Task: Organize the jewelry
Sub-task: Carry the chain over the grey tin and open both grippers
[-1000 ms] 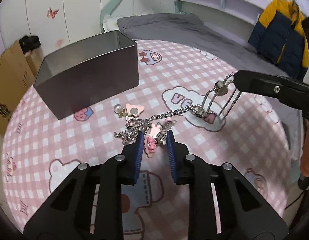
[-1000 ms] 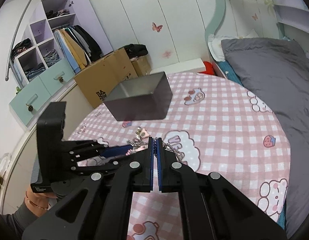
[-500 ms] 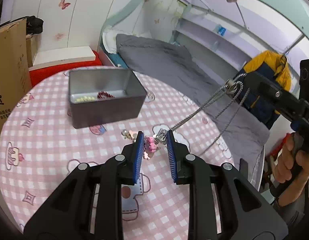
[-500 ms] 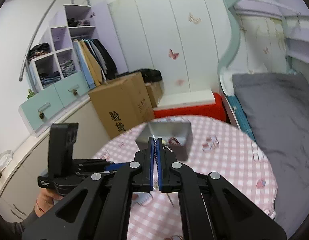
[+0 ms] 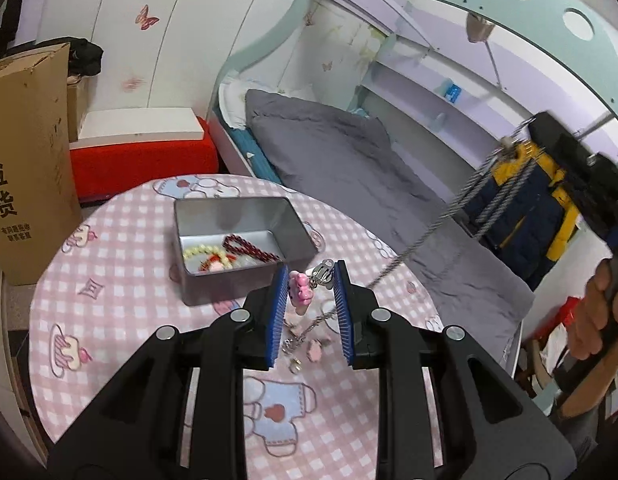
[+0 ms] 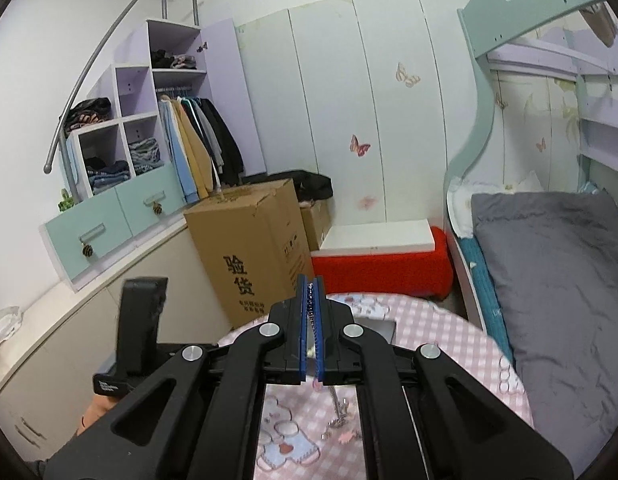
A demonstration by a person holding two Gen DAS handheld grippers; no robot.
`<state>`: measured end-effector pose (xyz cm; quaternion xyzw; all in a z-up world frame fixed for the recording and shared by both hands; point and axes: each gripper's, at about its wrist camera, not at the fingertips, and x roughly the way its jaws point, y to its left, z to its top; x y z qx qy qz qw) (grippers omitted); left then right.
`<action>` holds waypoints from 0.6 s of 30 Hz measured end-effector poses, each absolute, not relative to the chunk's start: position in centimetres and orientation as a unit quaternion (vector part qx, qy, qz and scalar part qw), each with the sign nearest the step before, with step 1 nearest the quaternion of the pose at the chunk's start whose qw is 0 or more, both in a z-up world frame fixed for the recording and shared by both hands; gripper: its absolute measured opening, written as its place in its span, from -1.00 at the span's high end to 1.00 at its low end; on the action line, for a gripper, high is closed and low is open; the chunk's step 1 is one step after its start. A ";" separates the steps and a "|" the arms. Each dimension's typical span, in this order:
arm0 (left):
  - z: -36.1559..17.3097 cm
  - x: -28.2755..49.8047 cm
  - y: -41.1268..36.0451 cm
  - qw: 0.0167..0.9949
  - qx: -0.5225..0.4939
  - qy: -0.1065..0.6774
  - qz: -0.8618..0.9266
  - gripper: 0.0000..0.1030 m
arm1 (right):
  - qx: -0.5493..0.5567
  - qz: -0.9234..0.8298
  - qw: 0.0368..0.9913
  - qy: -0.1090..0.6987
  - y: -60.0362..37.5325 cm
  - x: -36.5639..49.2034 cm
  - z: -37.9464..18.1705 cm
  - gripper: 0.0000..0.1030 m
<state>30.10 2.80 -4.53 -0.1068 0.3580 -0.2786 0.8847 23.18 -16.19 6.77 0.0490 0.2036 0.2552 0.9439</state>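
- Silver-toned chain necklace [image 5: 425, 236] with pink charms, held in the air above the desk and stretched between the two claws; small charms [image 5: 315, 349] dangle from its low end, over the cloth.
- Left claw [image 5: 309, 294]: blue pads partly spread, pinching the pink charm [image 5: 300, 291] and a metal clasp between them.
- Right claw [image 6: 312, 330]: blue pads pressed together on a strand of the chain; in the left wrist view it appears blurred at upper right, with several strands looped from its tip.
- Grey metal tin [image 5: 237, 246], rectangular and open-topped, stands on the desk behind the left claw; inside lie a cream bead bracelet [image 5: 201, 251], a dark red bead strand [image 5: 249, 249] and a pink-and-red piece.
- Round desk [image 5: 121, 312] covered in a soft pink-and-white checked cloth printed with cartoon figures.
- Surroundings: a cardboard box [image 6: 249, 252] beside the desk, a red bench with a white top [image 6: 381, 260], a bed with grey bedding [image 6: 557, 280], and butterfly-stickered white wall panels.
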 end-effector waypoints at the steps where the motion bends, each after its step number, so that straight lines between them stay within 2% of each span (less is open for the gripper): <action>1: -4.5 30.7 3.0 0.886 -0.107 0.360 -0.273 0.55 | 0.047 0.255 0.945 0.199 -16.0 23.5 7.2 0.97; 18: -5.5 36.6 3.9 0.882 -0.115 0.381 -0.252 0.55 | 0.020 0.250 0.955 0.156 -13.7 30.5 12.8 0.97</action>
